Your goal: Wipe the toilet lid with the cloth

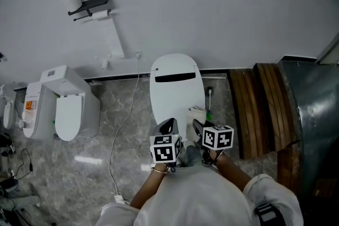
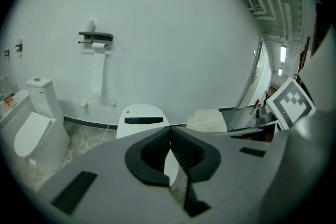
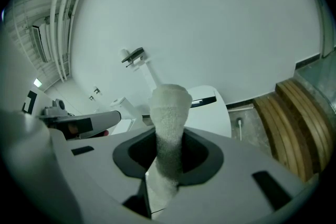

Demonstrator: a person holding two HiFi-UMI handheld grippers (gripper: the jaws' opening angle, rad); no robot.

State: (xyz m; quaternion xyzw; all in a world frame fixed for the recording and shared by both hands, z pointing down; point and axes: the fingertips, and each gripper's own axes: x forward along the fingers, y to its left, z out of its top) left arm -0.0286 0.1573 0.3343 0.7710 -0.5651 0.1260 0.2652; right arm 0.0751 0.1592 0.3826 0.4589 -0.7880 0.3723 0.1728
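The right hand-held gripper (image 3: 168, 157) is clamped on the cloth (image 3: 169, 110). The left hand-held gripper (image 2: 170, 150) has its jaws together and holds nothing. The toilet lid (image 1: 175, 92) lies just ahead of both. It seems best to lay the cloth flat on the lid and sweep evenly.

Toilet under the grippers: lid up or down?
Down. In the head view the lid is one unbroken white oval lying flat, with no opening showing.

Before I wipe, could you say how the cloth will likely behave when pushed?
Probably floppy: the cloth bunches into a soft wad in the right tongs. Its fuzzy weave likely drags, not slips, on the toilet lid.
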